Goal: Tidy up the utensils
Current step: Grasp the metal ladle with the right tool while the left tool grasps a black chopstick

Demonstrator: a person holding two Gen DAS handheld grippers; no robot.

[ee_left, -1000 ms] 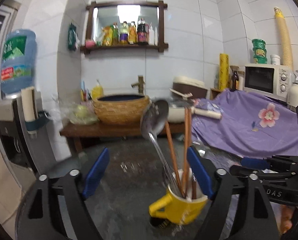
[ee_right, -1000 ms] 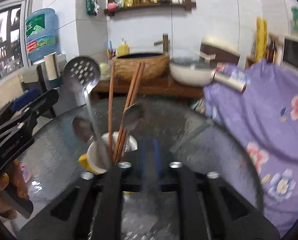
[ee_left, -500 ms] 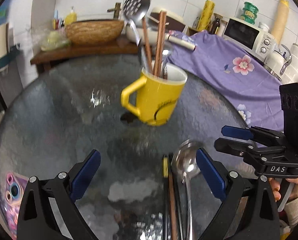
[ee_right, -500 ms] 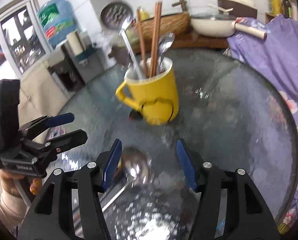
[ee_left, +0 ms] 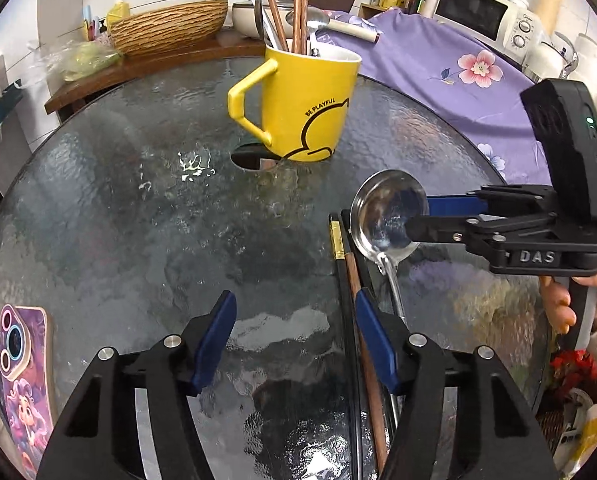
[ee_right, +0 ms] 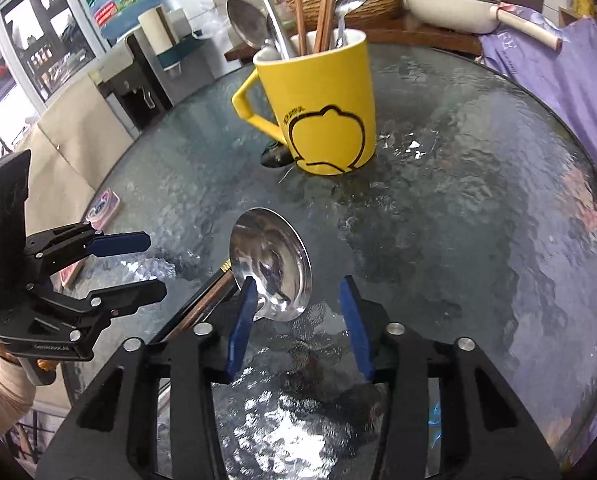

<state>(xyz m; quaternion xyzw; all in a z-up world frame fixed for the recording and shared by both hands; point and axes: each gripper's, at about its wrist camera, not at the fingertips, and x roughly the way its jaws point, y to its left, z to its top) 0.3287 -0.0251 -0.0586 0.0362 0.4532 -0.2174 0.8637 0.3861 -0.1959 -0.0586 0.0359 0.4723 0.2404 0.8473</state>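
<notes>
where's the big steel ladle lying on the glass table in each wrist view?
Left wrist: large steel ladle right of centre, bowl up, handle running down under the right-hand blue finger.
Right wrist: ladle bowl lower centre, just above the left-hand blue finger.
Shared landmark: yellow ceramic mug holding utensils, above the ladle in both.

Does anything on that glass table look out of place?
Yes. A steel ladle and chopsticks lie loose on the glass table, while the other utensils stand in the yellow mug.

Ladle [ee_left: 386, 216] lies beside chopsticks [ee_left: 344, 248] on table [ee_left: 138, 220], before mug [ee_left: 304, 108].
</notes>
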